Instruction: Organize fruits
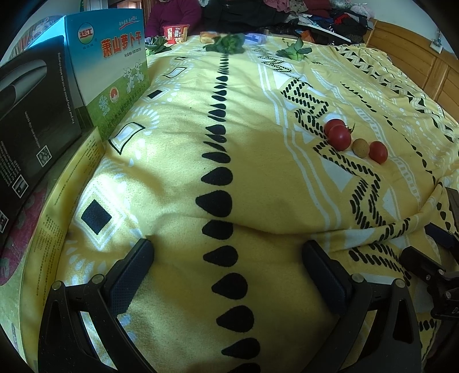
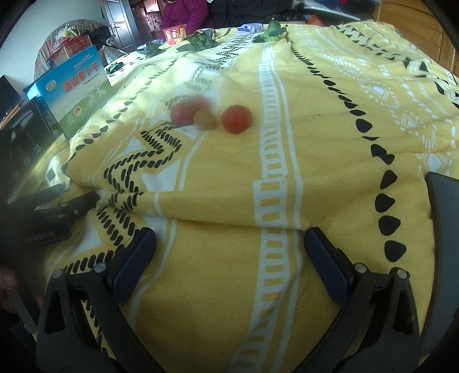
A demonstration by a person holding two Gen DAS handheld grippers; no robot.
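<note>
Three red cherry tomatoes lie on the yellow patterned blanket point(image 1: 258, 120) with a small tan round fruit point(image 1: 360, 147) among them. In the left wrist view two tomatoes point(image 1: 338, 137) touch, and the third tomato point(image 1: 378, 152) lies right of the tan fruit. In the right wrist view the tan fruit point(image 2: 204, 120) sits between a tomato pair point(image 2: 182, 114) and a single tomato point(image 2: 236, 118). My left gripper point(image 1: 228, 259) is open and holds nothing, well short and left of the fruit. My right gripper point(image 2: 229, 249) is also open and holds nothing, nearer than the fruit.
A blue and green carton point(image 1: 112, 69) and a black box point(image 1: 31, 114) stand at the left. Leafy greens point(image 1: 226, 43), a red cup point(image 1: 175, 33) and a seated person point(image 1: 172, 14) are at the far edge. A wooden headboard point(image 1: 416, 57) is at the right.
</note>
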